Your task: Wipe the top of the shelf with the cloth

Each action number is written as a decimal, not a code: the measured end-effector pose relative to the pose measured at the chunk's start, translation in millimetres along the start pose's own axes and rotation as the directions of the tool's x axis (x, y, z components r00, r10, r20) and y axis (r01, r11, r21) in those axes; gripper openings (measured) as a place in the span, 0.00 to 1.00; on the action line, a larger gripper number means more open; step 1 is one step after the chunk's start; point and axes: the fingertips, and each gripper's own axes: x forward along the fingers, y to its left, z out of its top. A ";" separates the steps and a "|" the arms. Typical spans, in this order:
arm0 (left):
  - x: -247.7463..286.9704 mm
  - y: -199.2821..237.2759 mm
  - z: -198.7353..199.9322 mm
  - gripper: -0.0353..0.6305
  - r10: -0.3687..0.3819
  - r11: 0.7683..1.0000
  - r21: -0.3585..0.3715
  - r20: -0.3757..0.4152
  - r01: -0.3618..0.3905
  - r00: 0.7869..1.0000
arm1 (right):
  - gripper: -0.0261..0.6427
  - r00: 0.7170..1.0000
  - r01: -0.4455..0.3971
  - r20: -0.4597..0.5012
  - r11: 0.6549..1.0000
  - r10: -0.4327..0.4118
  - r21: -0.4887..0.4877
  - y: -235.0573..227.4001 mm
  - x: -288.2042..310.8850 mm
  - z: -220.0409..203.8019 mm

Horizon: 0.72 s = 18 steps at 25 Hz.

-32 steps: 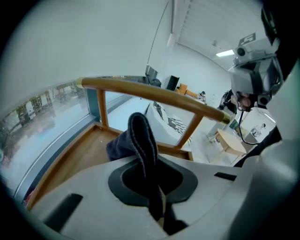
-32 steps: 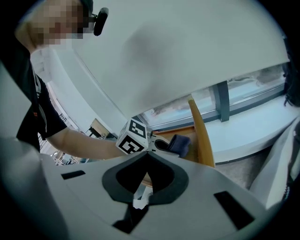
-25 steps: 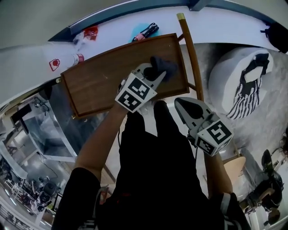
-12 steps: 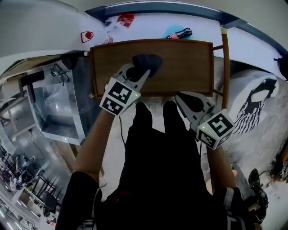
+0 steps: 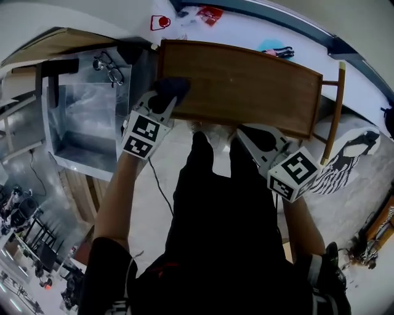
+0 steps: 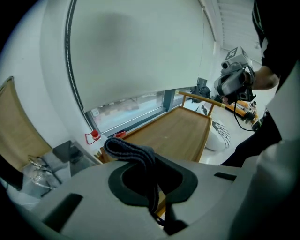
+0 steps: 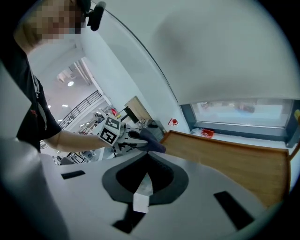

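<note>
The shelf's brown wooden top [image 5: 246,80] lies ahead of me, with a raised rim. My left gripper [image 5: 167,99] is shut on a dark grey cloth [image 5: 172,86] at the top's front left corner. In the left gripper view the cloth [image 6: 129,151] bulges out of the closed jaws, with the wooden top [image 6: 176,133] beyond. My right gripper [image 5: 247,133] hovers shut near the front edge, right of middle, holding nothing. From the right gripper view, the left gripper [image 7: 123,136] and cloth [image 7: 152,139] show at the wooden top's [image 7: 234,157] far end.
A clear plastic case [image 5: 83,123] with glasses [image 5: 109,69] on it stands left of the shelf. A white sill behind carries a red packet [image 5: 210,13] and a blue item [image 5: 271,47]. A wooden post [image 5: 334,104] and a white cushion [image 5: 354,154] flank the right side.
My left gripper has carried the cloth leftward across the wooden top, from right of middle to the front left corner. My right gripper has stayed shut by the front edge.
</note>
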 end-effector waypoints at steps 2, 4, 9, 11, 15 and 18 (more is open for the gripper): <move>-8.1 10.4 -17.8 0.11 0.030 0.999 0.012 -0.039 -0.030 0.999 | 0.04 1.000 -0.012 -0.016 1.000 0.012 -0.005 7.8 12.8 -0.9; -13.9 16.1 -30.0 0.11 0.056 0.998 0.040 -0.073 -0.054 0.996 | 0.05 0.999 -0.025 -0.030 1.000 0.024 -0.011 14.6 23.6 -1.1; -6.9 12.3 -58.4 0.11 0.101 0.984 0.164 -0.182 -0.072 0.978 | 0.05 0.997 -0.042 -0.060 0.999 0.042 -0.012 22.7 42.7 -6.3; 3.8 5.1 -71.4 0.11 0.105 0.977 0.207 -0.228 -0.057 0.968 | 0.05 0.996 -0.048 -0.072 0.999 0.047 -0.012 24.1 47.4 -9.9; 29.5 -15.6 -91.5 0.11 0.061 0.966 0.258 -0.311 0.023 0.948 | 0.05 0.995 -0.045 -0.092 0.999 0.045 0.001 20.7 48.5 -17.9; 45.7 -29.2 -100.9 0.11 0.013 0.965 0.251 -0.348 0.079 0.937 | 0.05 0.995 -0.033 -0.098 0.999 0.034 0.015 12.9 44.1 -24.0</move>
